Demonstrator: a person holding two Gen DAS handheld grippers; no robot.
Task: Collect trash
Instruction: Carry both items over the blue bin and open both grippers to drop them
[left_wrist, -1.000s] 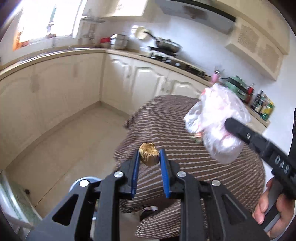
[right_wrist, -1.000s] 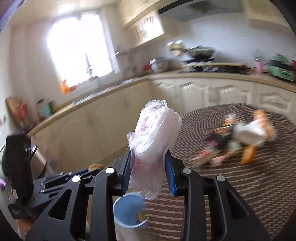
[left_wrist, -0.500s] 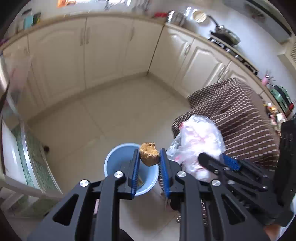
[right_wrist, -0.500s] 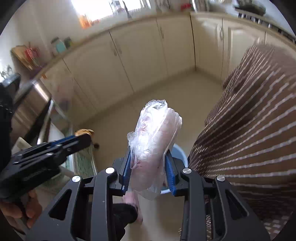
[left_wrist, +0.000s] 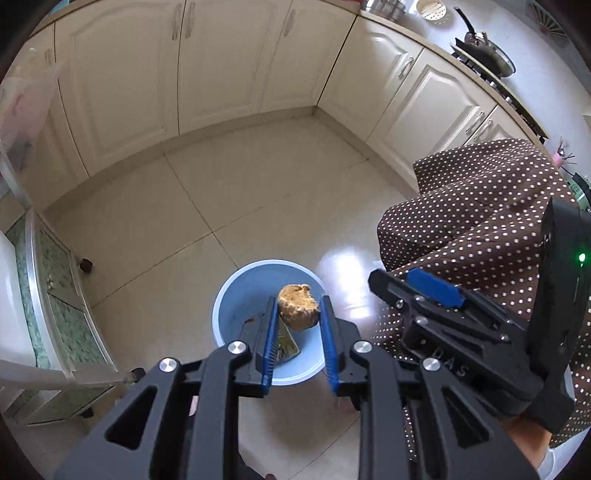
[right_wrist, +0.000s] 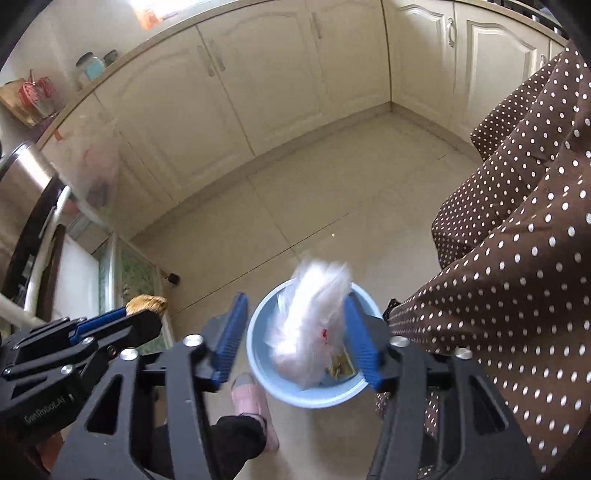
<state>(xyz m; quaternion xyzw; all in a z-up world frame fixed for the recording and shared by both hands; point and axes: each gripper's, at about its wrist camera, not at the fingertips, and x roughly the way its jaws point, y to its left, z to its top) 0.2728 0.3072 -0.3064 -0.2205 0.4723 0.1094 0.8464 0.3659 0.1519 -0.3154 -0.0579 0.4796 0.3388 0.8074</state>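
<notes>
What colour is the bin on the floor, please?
Light blue bin, clearest in the left wrist view.

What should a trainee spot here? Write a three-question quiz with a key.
1. True or false: the left claw is clamped on a brown food lump.
2. What is directly below the plastic bag? A) blue bin B) sink C) chair
3. Fill in: the tablecloth is brown with white ____.

Key: 1 true. 2 A; the right claw has just been opening its jaws, with the bag loose between them. 3 dots.
</notes>
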